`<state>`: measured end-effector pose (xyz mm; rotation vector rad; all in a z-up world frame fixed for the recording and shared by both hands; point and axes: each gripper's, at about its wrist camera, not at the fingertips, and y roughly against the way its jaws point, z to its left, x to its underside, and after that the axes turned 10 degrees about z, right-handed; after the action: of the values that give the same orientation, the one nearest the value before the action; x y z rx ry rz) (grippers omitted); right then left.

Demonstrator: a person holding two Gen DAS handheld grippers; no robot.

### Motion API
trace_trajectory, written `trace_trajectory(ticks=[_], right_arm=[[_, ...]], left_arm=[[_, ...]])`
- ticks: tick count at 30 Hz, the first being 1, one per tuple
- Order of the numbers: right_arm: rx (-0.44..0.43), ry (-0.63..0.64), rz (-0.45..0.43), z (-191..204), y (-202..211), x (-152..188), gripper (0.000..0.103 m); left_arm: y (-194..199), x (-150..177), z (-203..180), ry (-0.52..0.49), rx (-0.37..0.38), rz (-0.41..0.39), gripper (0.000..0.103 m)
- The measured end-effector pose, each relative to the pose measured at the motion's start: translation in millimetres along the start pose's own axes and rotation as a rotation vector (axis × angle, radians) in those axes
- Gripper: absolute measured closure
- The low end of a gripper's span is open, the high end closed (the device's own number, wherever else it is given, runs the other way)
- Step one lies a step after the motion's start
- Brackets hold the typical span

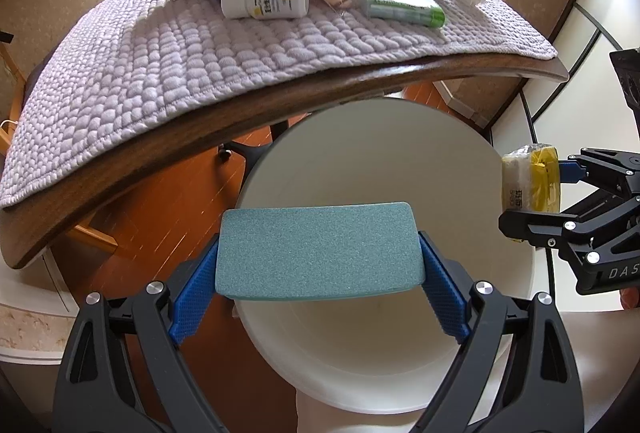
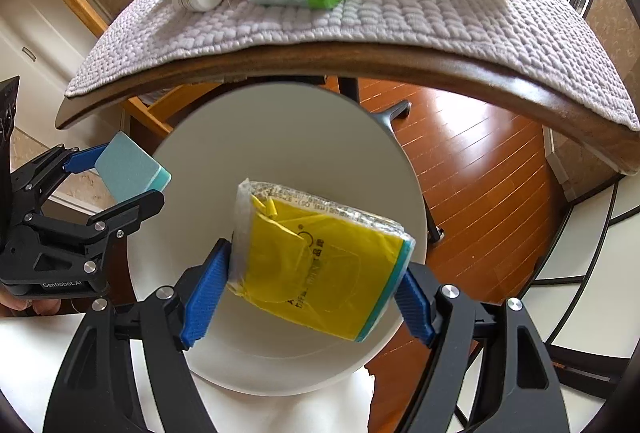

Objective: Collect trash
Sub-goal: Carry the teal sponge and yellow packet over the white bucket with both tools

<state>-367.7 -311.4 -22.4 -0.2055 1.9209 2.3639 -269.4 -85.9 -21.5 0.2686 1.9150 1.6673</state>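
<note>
Both claws hovering over the white bin (image 1: 400, 169), loads in hand!
The left claw (image 1: 320, 273) is pinching a teal sponge (image 1: 318, 249), the right claw (image 2: 316, 289) clamping a yellow packet (image 2: 320, 265); judging it, both should centre above the bin before letting go.

A teal sponge block (image 1: 318, 251), flat and rectangular with rounded corners, lies level above the near side of the open white trash bin (image 1: 400, 169). To its right, a clear-wrapped yellow packet (image 2: 320, 265) with printed text and a teal edge hangs tilted over the same bin's mouth.
</note>
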Motion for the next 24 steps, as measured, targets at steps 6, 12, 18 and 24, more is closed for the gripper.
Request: trace_trajectory(ticks=[6,12,18,24], right_arm=[[-0.004,0.002,0.014,-2.0,-8.6,0.1,0.028],[-0.005,0.004,0.027,1.0,-16.9,-3.2,0.028],[-0.003,0.0,0.041,9.8,-28.7,-2.2,0.028],[-0.003,-0.001,0.053,14.0,-37.0,-0.5,0.028]], left_arm=[[-6.5,0.7,-3.2,-0.003,-0.001,0.014,0.011],[-15.9,3.1,-8.2,-0.005,-0.001,0.026,0.011],[-25.8,7.1,-14.6,-0.012,-0.002,0.04,0.011],[-35.2,7.5,-20.3,-0.015,-0.002,0.054,0.011]])
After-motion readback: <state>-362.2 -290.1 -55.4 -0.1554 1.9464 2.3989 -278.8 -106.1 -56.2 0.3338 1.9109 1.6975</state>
